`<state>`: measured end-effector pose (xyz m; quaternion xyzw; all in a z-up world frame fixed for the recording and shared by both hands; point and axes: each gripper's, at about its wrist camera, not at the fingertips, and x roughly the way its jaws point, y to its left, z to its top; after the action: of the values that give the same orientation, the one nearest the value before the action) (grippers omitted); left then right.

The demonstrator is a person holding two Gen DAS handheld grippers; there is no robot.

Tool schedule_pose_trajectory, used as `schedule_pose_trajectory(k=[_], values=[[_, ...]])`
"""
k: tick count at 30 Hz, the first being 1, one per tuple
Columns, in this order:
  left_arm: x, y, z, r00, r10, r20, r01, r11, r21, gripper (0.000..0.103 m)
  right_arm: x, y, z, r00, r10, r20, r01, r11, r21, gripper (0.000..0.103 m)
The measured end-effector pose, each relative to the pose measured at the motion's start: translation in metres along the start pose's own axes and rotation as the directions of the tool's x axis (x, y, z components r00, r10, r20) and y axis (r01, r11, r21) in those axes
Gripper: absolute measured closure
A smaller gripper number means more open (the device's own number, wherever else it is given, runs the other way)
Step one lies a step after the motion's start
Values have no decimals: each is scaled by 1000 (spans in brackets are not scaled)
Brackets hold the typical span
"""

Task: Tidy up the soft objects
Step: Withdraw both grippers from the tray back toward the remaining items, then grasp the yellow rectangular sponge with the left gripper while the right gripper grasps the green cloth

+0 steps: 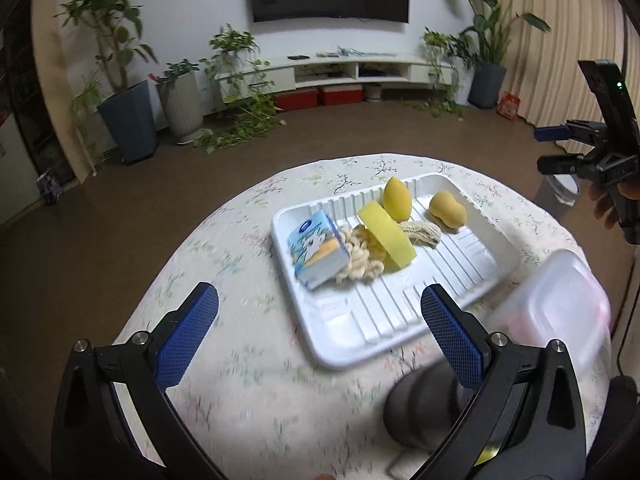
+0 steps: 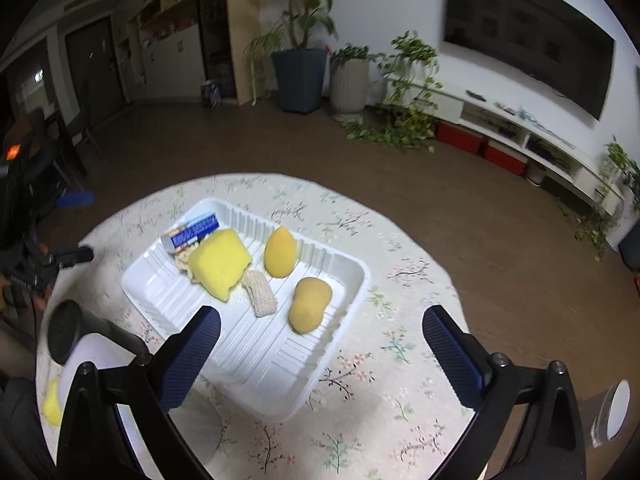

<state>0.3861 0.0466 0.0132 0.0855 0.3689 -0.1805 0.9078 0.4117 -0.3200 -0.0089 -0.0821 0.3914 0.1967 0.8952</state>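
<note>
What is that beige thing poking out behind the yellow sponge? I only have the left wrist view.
Observer: A woven pad. The right wrist view shows its whole length, lying flat in the tray next to the yellow sponge.
Operator: Is the right tool carrying anything?
Observer: No. The right tool is open and empty, pointing at the tray's near corner.
Operator: Is there anything by the dark cylinder that I'm missing?
Observer: Yes, a small yellow piece lies beside the dark cylinder, outside the tray.
</note>
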Motion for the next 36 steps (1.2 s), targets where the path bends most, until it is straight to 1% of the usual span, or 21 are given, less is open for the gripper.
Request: schedule_pose_trajectory(k=[4,7,11,16,19,21,25,29,32,36], values=[[-28,6,-23,1000,18,24,-17,997,-70,0,-25,1,-15,1000,2,29,-3,999,32,0],[-45,7,-42,999,24,29,-21,994,-106,0,-38,10,-34,999,11,35,-12,999,38,0],[-66,-1,-65,998,46,38,-42,993,-110,0,-52,28,-69,999,33,35,-35,998,59,0],[-92,-11,-94,997,53,54,-45,987,-153,0,-62,55,-113,998,55,20,-57,995,82,0],[-105,-25,-109,996,61,66,-51,988,-147,0,-69,73,-141,996,90,20,-92,988,122,0],[-113,-34,-121,996,44,75,-32,987,-158,0,-73,83,-156,994,103,21,-105,983,149,0],[-122,-56,-143,997,33,76,-20,985,-172,0,-80,105,-187,991,134,20,-135,969,207,0],[-122,-74,-160,998,20,60,-8,982,-189,0,-83,126,-212,991,133,8,-131,962,239,0],[-117,-93,-167,999,9,46,-1,985,-174,0,-83,140,-223,992,126,8,-124,960,251,0],[-109,-116,-174,999,-11,37,17,986,-165,0,-74,158,-228,995,100,-3,-96,967,236,0]])
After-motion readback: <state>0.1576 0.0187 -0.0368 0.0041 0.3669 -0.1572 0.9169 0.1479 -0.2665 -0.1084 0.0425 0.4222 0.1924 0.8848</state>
